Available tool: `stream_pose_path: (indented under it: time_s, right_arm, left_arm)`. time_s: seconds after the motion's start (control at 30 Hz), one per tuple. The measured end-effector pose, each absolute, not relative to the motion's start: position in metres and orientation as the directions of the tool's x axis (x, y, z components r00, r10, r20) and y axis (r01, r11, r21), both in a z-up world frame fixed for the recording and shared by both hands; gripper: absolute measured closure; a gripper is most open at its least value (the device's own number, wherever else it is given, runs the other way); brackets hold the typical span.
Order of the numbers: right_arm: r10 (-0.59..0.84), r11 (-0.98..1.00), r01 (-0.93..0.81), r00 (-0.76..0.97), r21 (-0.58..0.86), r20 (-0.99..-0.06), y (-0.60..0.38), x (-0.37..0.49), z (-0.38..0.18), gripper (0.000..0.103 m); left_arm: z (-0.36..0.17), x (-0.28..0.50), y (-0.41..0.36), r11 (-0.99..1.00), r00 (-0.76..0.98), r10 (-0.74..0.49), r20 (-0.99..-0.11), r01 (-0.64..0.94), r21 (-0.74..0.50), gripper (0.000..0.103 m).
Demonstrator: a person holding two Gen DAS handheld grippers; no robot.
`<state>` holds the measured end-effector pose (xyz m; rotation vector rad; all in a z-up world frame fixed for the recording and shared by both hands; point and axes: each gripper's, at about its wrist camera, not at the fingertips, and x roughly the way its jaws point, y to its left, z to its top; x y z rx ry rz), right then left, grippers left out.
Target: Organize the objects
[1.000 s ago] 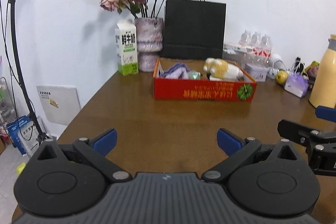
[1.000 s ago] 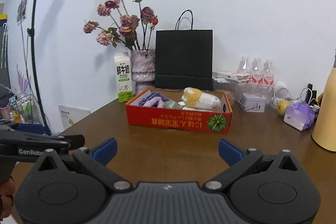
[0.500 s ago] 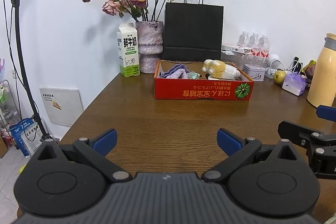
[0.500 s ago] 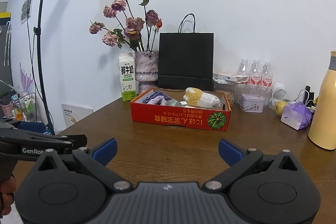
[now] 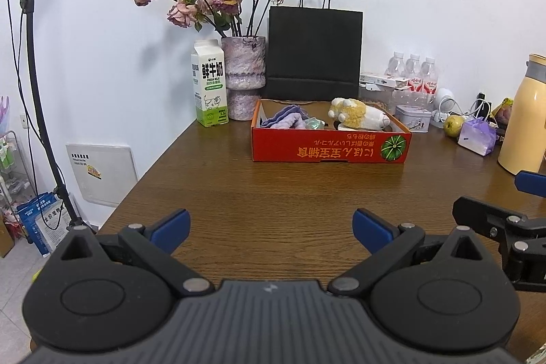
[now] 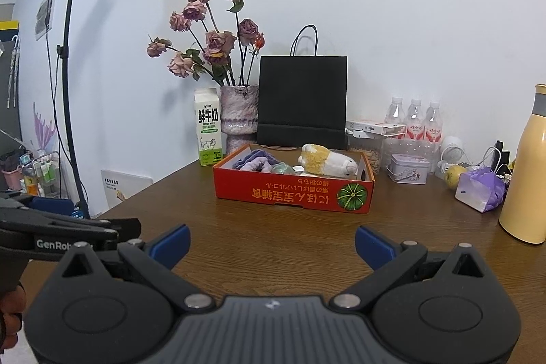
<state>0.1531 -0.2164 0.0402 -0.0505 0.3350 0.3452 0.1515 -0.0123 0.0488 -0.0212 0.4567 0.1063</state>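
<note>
A red cardboard box [image 5: 331,150] [image 6: 293,193] sits at the far middle of the brown table [image 5: 273,193]. Inside it lie a purple cloth [image 5: 285,121] [image 6: 254,161], a small green item [image 5: 314,124] and a yellow-and-white plush toy [image 5: 358,116] [image 6: 326,162]. My left gripper [image 5: 271,229] hovers open over the near table, well short of the box, with nothing between its blue pads. My right gripper [image 6: 273,244] is likewise open and empty, also well short of the box. Each gripper shows at the edge of the other's view.
Behind the box stand a milk carton [image 5: 209,82], a vase of dried roses [image 5: 243,77] and a black paper bag [image 5: 314,52]. To the right are water bottles [image 5: 413,74], a tin [image 5: 413,118], a pear [image 5: 453,125], a purple pack [image 5: 477,135] and a yellow flask [image 5: 523,118]. A light stand [image 5: 41,98] rises left of the table.
Both grippers have drawn back and risen slightly, so the box looks smaller and farther away. Both stay open and empty.
</note>
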Motion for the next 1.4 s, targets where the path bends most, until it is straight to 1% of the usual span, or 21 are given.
stream_pose_path:
  time_s: [0.9,1.4]
  right_arm:
    - [0.325,0.940,-0.341,0.889,0.007,-0.324,-0.219,0.145,0.044,0.000]
    - [0.325,0.940,-0.341,0.889,0.005,-0.324,-0.219,0.143,0.044,0.000]
  left_arm:
    - [0.057,0.143,-0.015,0.994,0.897,0.104,-0.429,-0.111,0.009,0.000]
    - [0.056,0.140,-0.018,0.995,0.895,0.097,-0.436,-0.100,0.015,0.000]
